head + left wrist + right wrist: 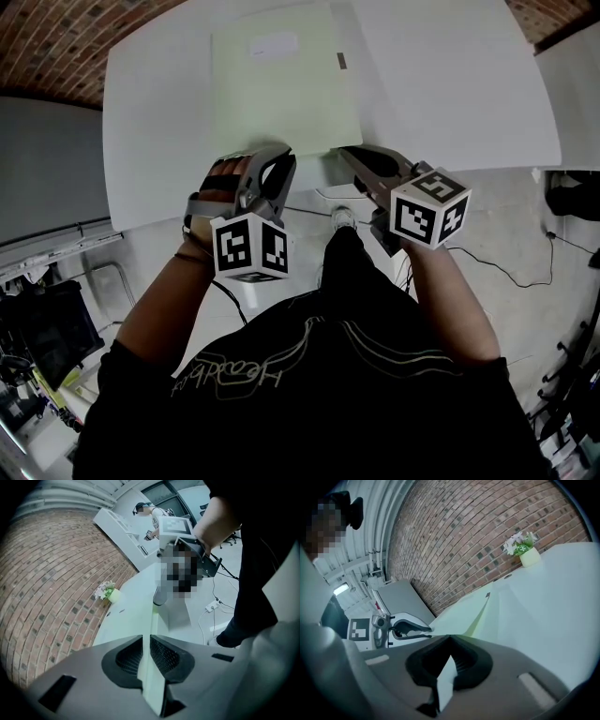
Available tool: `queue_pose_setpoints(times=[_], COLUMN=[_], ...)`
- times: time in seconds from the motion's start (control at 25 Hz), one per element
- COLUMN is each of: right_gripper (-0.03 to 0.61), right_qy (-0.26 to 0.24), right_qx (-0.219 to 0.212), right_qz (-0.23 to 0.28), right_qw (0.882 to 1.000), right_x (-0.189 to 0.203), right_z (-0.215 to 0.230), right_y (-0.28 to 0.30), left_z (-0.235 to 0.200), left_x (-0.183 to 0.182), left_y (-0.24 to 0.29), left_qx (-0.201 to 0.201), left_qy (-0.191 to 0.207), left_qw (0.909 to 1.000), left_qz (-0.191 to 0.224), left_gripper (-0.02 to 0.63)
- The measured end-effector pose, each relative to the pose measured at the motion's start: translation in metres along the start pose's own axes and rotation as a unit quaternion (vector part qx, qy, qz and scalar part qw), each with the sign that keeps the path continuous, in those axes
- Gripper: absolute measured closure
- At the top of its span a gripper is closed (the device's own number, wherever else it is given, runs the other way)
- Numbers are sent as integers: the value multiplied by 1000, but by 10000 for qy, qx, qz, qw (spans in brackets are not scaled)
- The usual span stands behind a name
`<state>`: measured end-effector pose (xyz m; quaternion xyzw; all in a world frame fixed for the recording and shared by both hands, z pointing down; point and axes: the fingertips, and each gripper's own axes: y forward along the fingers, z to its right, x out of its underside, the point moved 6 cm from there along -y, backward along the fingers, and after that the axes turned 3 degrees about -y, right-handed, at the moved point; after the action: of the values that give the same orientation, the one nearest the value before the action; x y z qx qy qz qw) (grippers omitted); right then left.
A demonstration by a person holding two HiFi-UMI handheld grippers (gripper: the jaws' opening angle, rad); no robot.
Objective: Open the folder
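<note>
The folder (281, 84), pale green, lies on the white counter (450, 84) at twelve o'clock from the person. The left hand-held gripper (274, 157) is clenched on the folder's near edge at its seven o'clock corner, a thin leaf pinched between the pads. The right hand-held gripper (349, 153) grasps the five o'clock corner, where the cover stands slightly off the leaf beneath. A small potted flower (524, 548) sits on the counter by the brick wall

Your folder (281, 89) lies on the worktop (450, 84), upper centre of the frame. Your left claw (277, 154) grips its lower-left edge, and your right claw (345, 152) its lower-right corner.
</note>
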<state>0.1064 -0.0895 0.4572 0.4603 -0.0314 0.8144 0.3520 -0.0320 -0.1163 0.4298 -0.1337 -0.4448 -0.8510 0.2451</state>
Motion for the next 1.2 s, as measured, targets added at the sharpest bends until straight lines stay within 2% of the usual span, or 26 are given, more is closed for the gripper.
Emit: queue_pose_setpoints(times=[0.36,0.76,1.0,1.2], right_gripper=[577,577,577,577], right_qy=[6,-61,25,67], right_qx=[3,-9,-76,-108], right_qz=[61,46,73,4], right_qw=[10000,10000,9999,9999], right_x=[-2,-4,-2,0], right_z=[-2,-6,-8,-6], right_y=[0,-1,0,0], left_z=[4,9,8,5], left_x=[-9,-26,-29,-28], left_y=[5,16,22,22], left_qx=[-170,-291,-397,-197], left_qy=[-56,118,168,-216], left_qw=[9998,9994,9991,9996], left_qz=[60,148,18,-5], left_gripper=[578,577,577,577])
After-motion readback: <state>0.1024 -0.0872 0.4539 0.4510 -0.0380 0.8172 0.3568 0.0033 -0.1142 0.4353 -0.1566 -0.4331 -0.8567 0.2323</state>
